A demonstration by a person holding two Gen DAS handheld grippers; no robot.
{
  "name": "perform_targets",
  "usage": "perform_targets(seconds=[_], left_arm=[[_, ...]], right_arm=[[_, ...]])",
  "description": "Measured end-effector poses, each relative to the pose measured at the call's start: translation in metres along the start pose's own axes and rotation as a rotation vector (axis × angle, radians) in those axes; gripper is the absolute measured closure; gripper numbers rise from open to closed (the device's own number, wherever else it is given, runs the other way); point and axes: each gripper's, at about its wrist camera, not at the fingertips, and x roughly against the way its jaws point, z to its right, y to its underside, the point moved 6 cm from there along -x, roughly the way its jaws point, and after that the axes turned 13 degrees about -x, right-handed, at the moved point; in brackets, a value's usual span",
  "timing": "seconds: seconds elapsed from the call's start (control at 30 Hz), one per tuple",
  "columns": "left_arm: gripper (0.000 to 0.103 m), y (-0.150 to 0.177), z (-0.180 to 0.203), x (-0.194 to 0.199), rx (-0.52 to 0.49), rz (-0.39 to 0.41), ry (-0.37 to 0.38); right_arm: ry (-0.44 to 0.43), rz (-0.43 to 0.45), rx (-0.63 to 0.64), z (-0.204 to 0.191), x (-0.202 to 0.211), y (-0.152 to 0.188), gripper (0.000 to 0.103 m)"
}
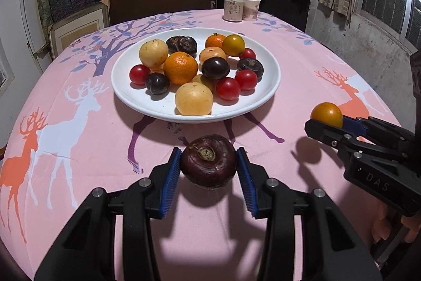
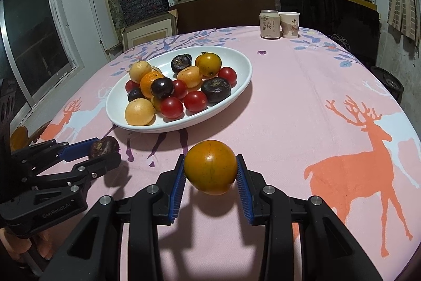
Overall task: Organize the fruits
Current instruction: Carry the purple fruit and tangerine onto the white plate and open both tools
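My left gripper [image 1: 209, 163] is shut on a dark purple-brown fruit [image 1: 209, 161] and holds it just above the tablecloth, in front of the plate. Seen from the right wrist, that gripper [image 2: 105, 149] and its fruit [image 2: 104, 146] are at the lower left. My right gripper [image 2: 210, 169] is shut on a yellow-orange round fruit [image 2: 210, 166], also lifted off the cloth; in the left wrist view it [image 1: 326, 120] sits at the right with the fruit [image 1: 326, 113]. A white plate [image 1: 260, 96] [image 2: 236, 62] holds several fruits: oranges, pale yellow ones, red tomatoes, dark purple ones.
A drink can [image 1: 232, 8] [image 2: 269, 24] and a paper cup [image 1: 251, 8] [image 2: 289, 24] stand at the table's far edge. The pink deer-print tablecloth [image 2: 302, 109] covers a round table. Dark chairs and shelves of boxes lie behind. A person's fingers [image 1: 381, 228] hold the right gripper's handle.
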Motion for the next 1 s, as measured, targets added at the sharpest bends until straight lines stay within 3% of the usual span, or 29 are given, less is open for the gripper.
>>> perform_targets(seconds=[0.33, 0.67, 0.8, 1.0], left_arm=[[0.061, -0.009, -0.022, 0.046, 0.007, 0.086, -0.011], [0.061, -0.063, -0.034, 0.04, -0.031, 0.122, -0.015], [0.061, -0.089, -0.033, 0.009, -0.042, 0.11, -0.01], [0.061, -0.109, -0.049, -0.053, -0.011, 0.05, 0.02]], right_arm=[[-0.075, -0.034, 0.019, -0.012, 0.022, -0.004, 0.066], [-0.17, 0.003, 0.077, -0.048, 0.037, -0.088, 0.066], [-0.167, -0.024, 0.092, -0.062, 0.006, -0.122, 0.066], [-0.109, -0.133, 0.089, -0.072, -0.079, -0.15, 0.066]])
